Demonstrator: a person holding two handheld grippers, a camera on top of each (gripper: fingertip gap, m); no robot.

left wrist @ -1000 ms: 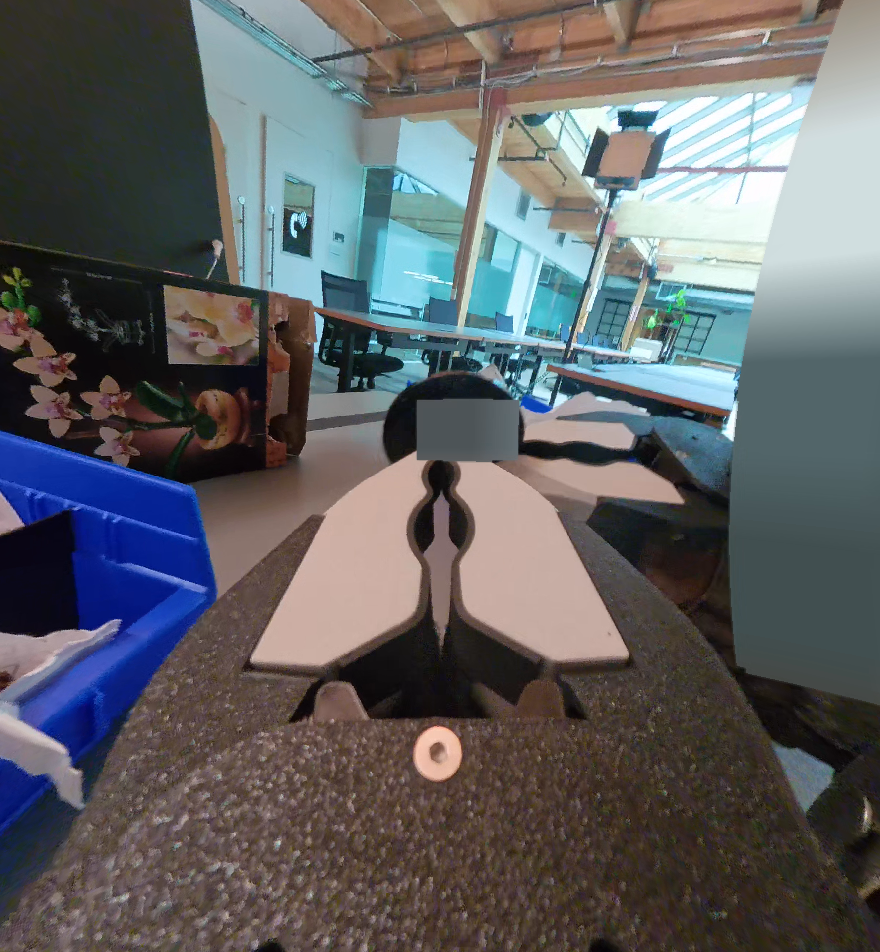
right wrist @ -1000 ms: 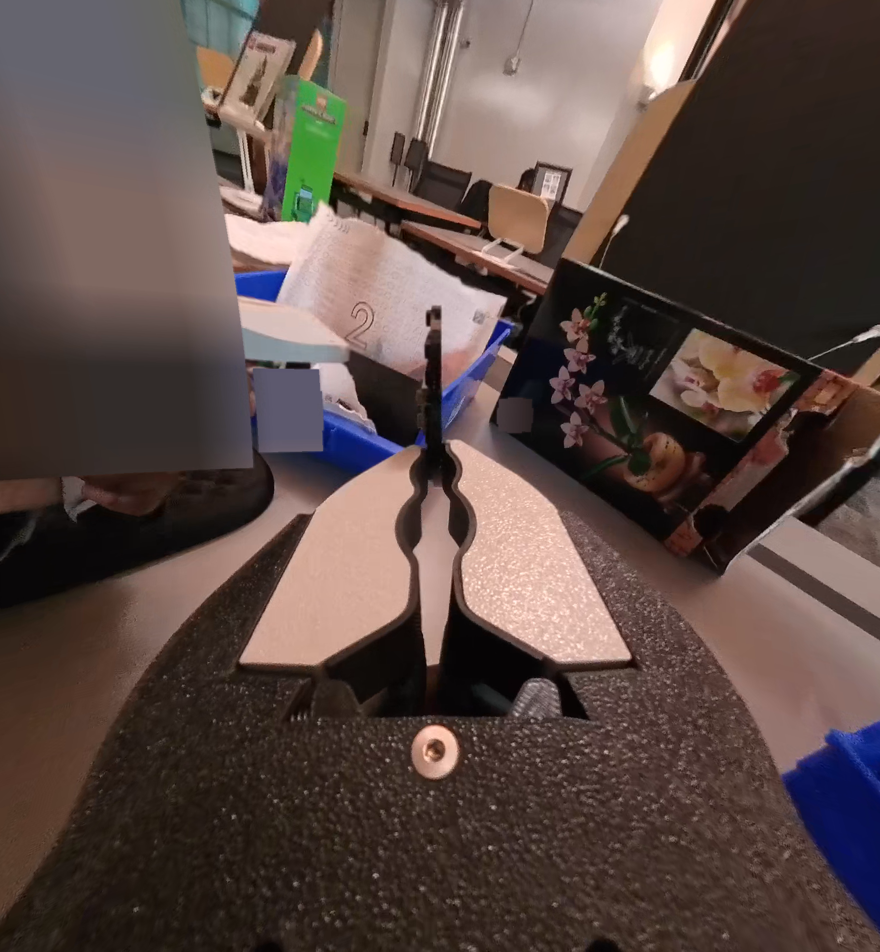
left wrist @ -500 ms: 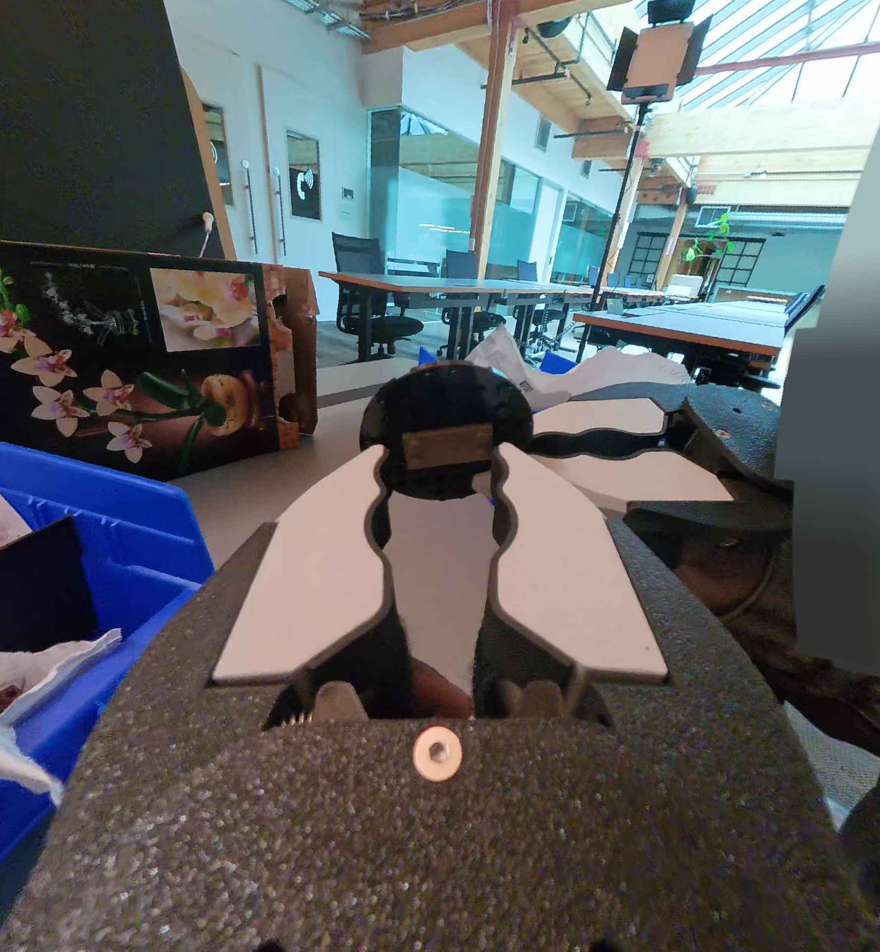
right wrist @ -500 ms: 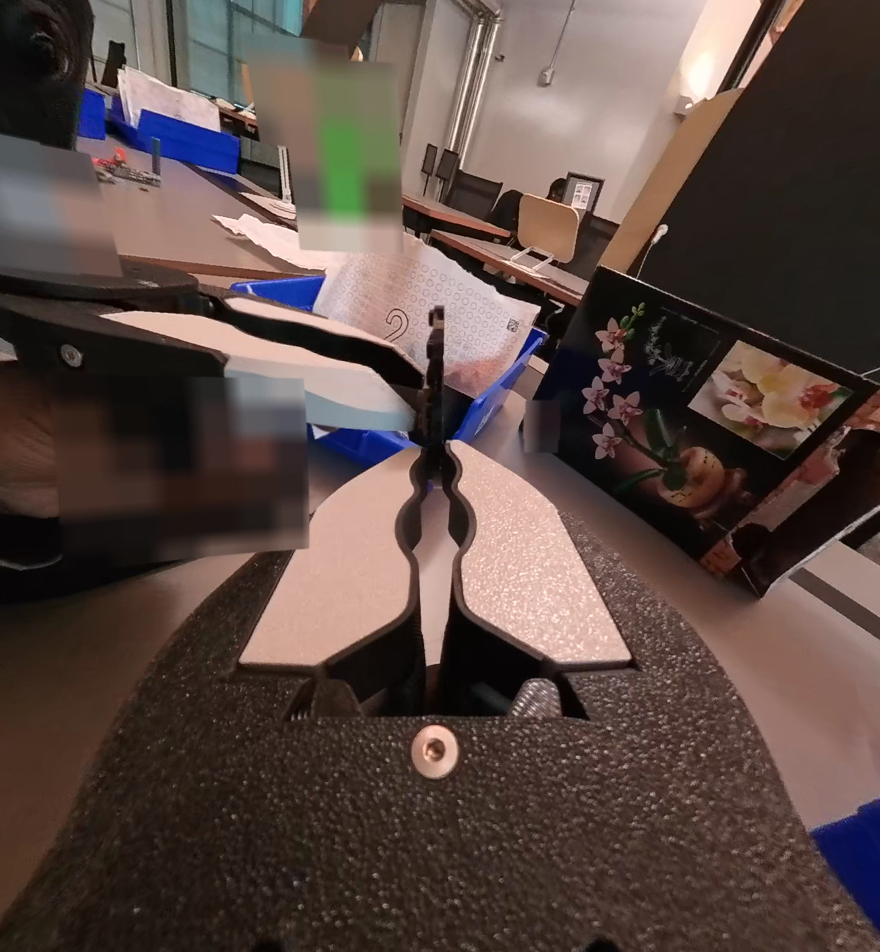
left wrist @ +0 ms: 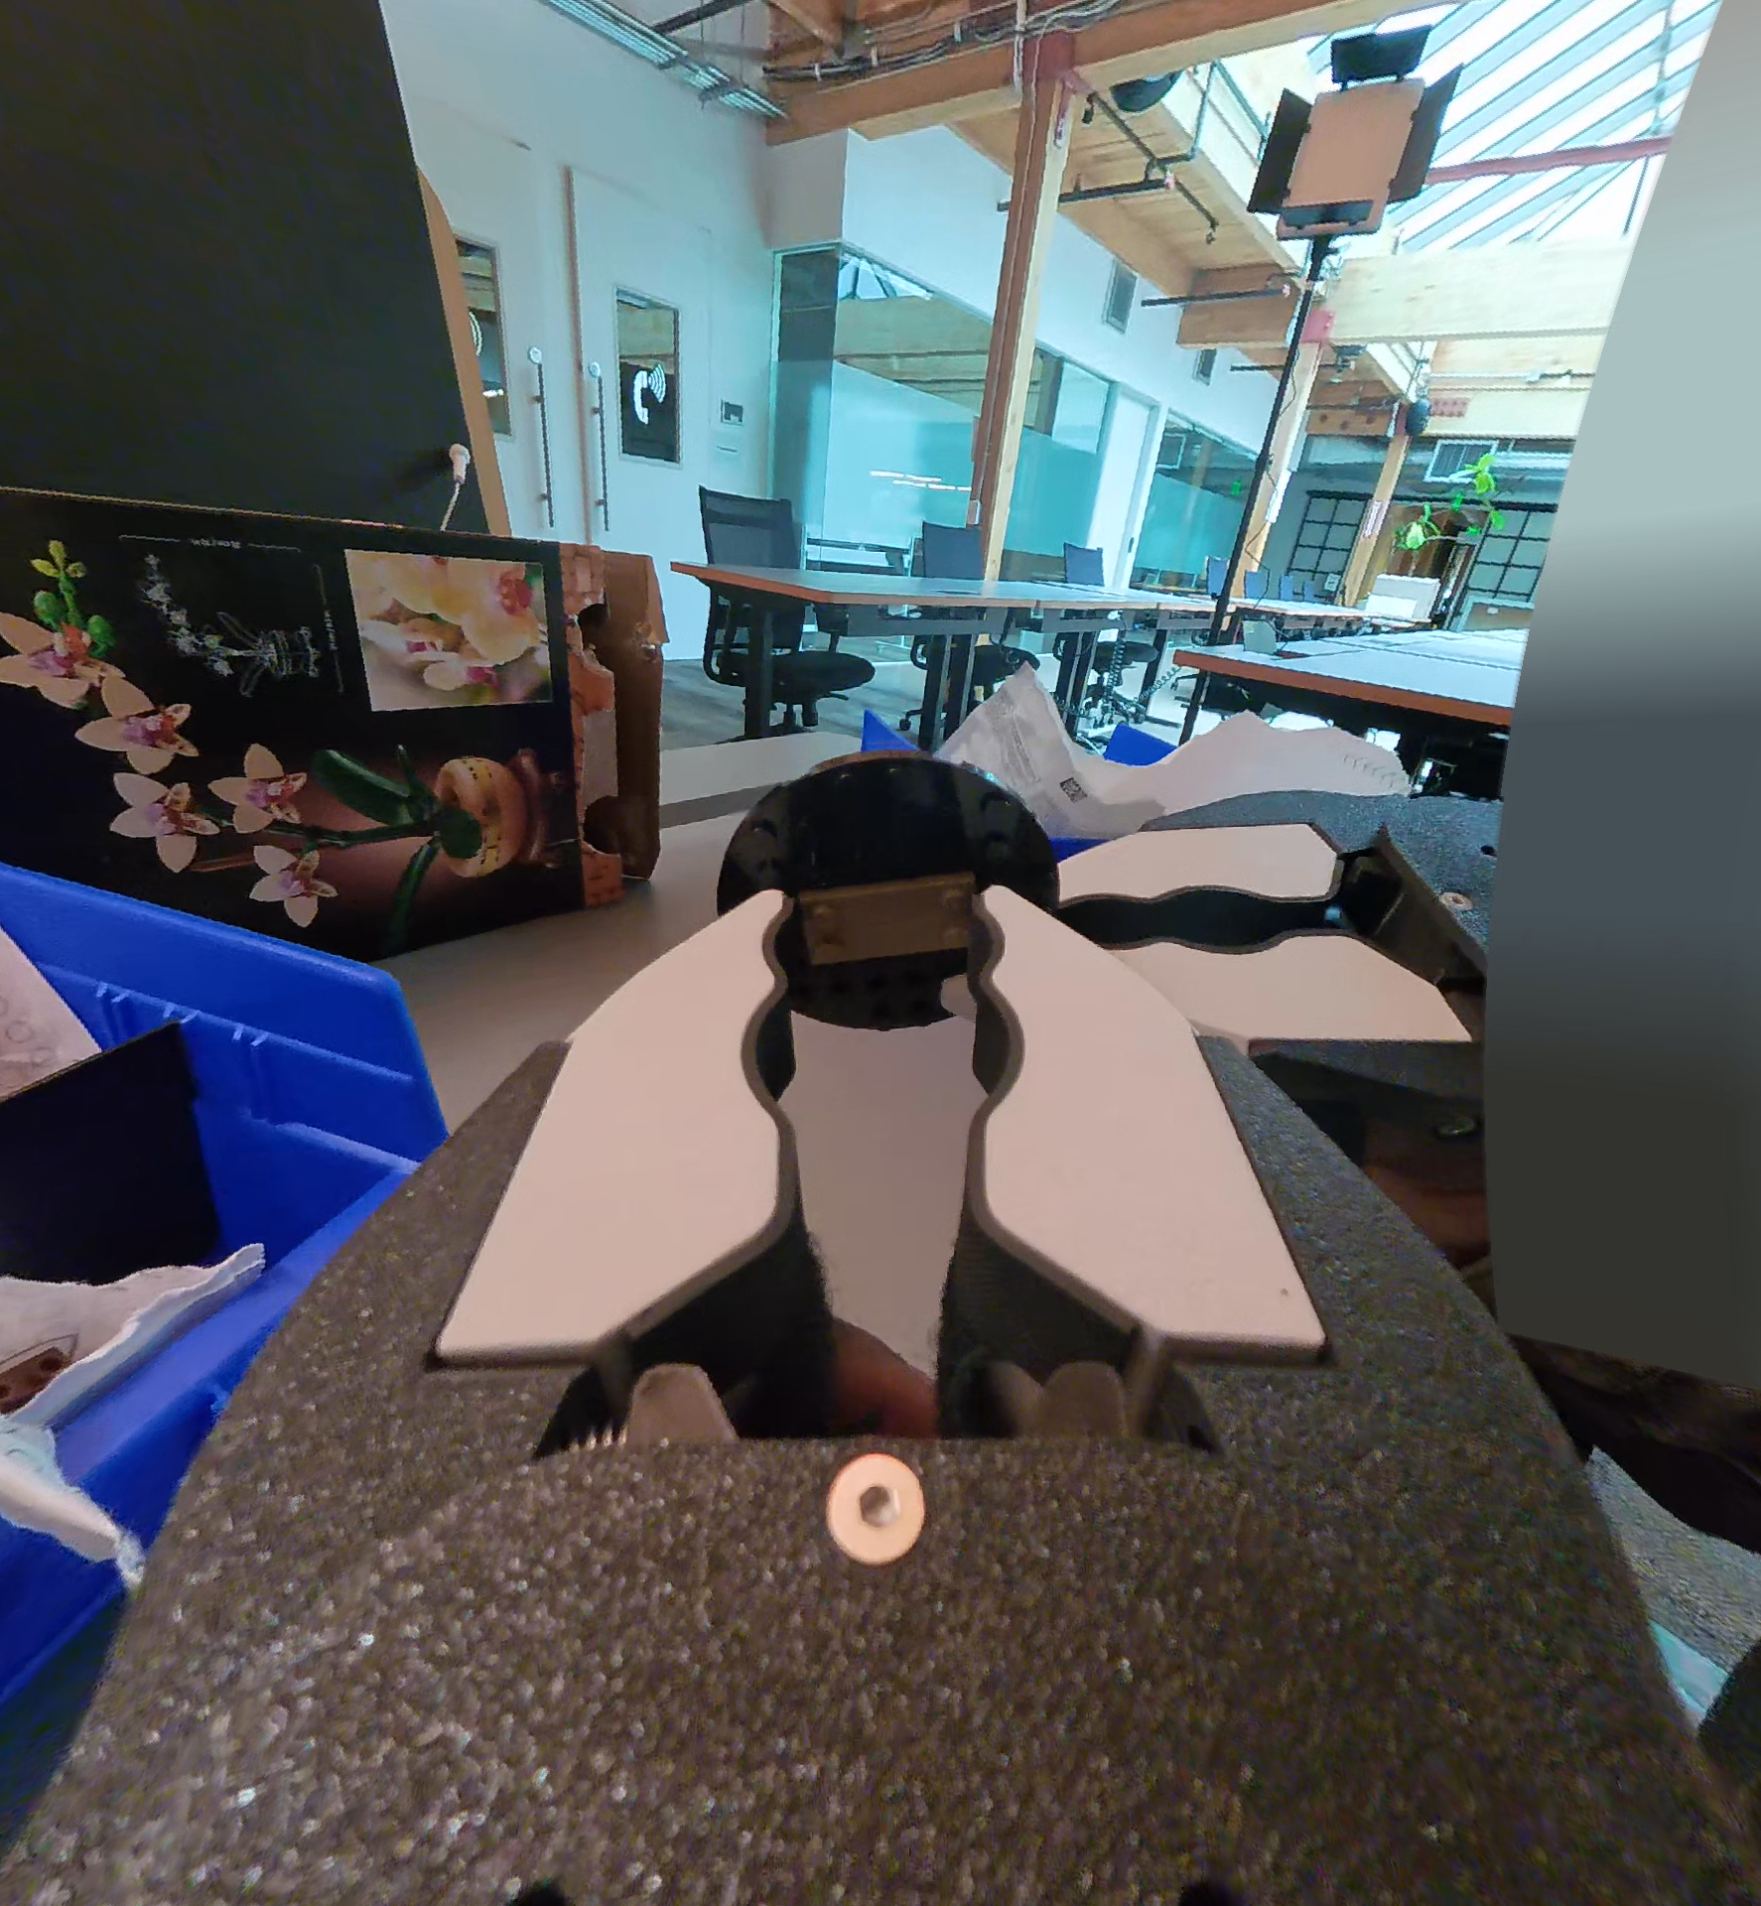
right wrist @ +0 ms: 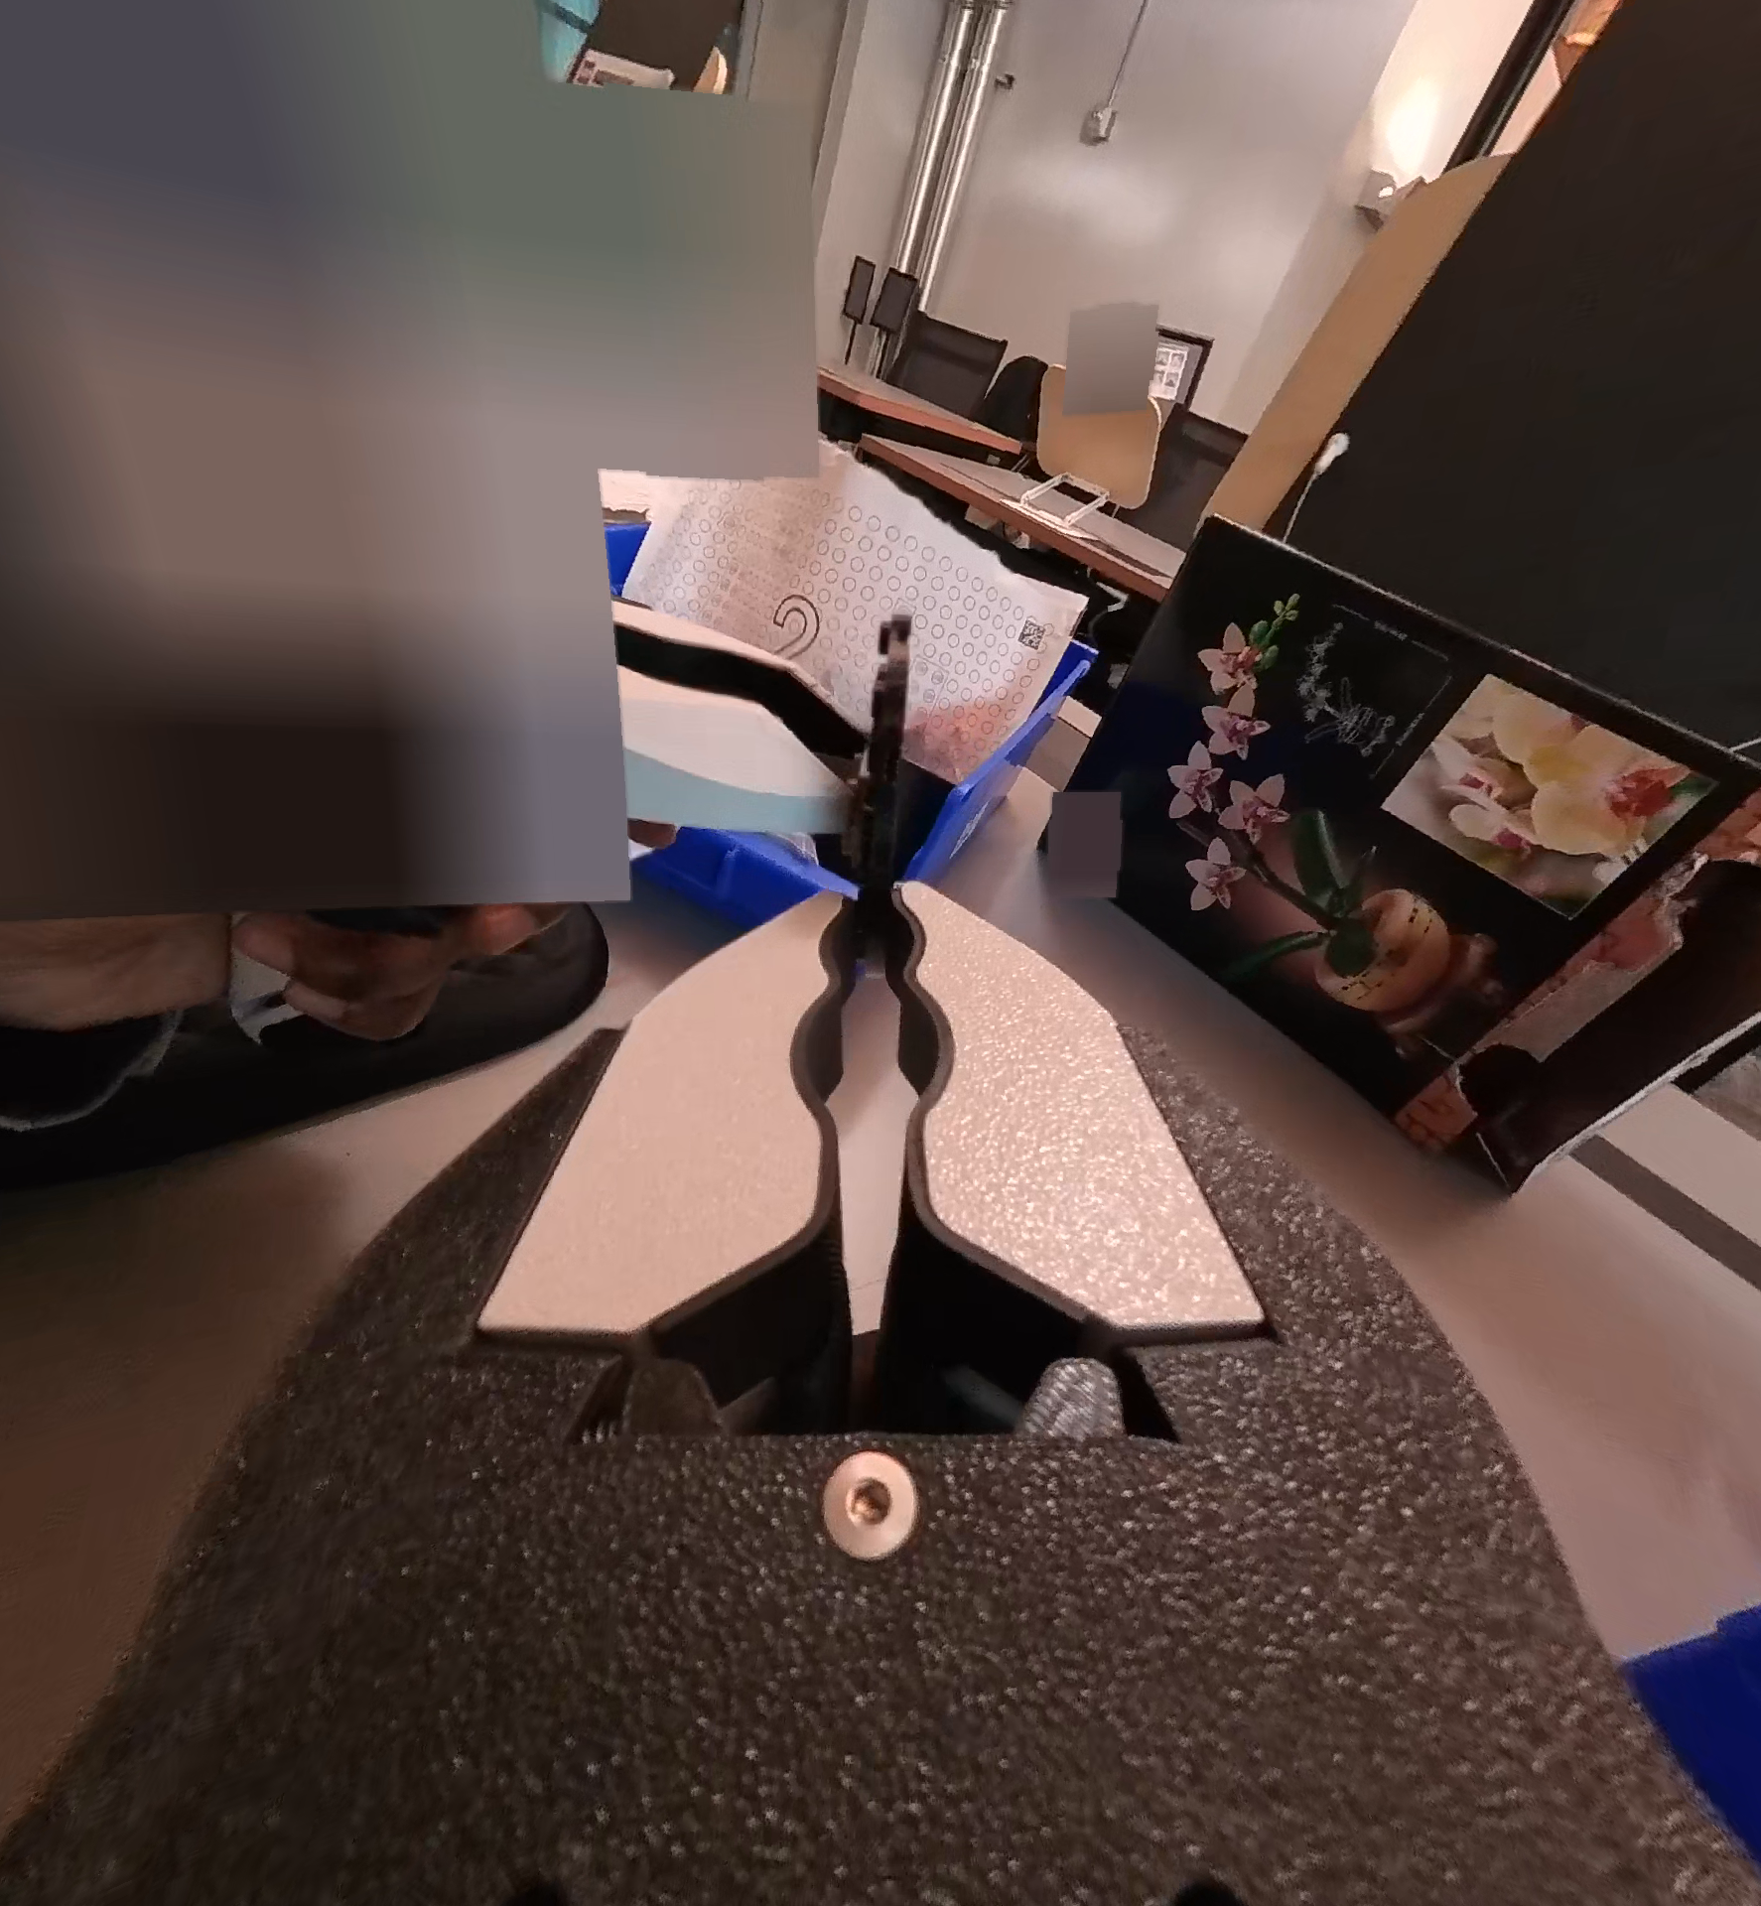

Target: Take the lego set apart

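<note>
A black round lego plate [left wrist: 887, 825] stands on edge above the table, with a small tan plate [left wrist: 887, 926] stuck on its face. My left gripper [left wrist: 882, 928] has its jaws closed in on the two ends of the tan plate. My right gripper [right wrist: 878, 902] is shut on the lower edge of the black plate [right wrist: 887, 722], which shows edge-on in the right wrist view. The right gripper [left wrist: 1078, 918] reaches in from the right in the left wrist view. The left gripper [right wrist: 840, 768] reaches in from the left in the right wrist view.
The orchid set's box [left wrist: 268, 722] stands on the grey table [left wrist: 505, 990] behind the plate. A blue bin [left wrist: 237, 1083] with paper bags is at the left. Another blue bin [left wrist: 1124, 743] with paper is behind. A person's hand [right wrist: 371, 980] holds the left gripper. Both grippers' tips are close together, under 4 cm apart.
My left gripper was shut a second ago, then opened wide and moved up to the black plate. Its jaws have now narrowed around the tan plate. My right gripper kept its hold.
</note>
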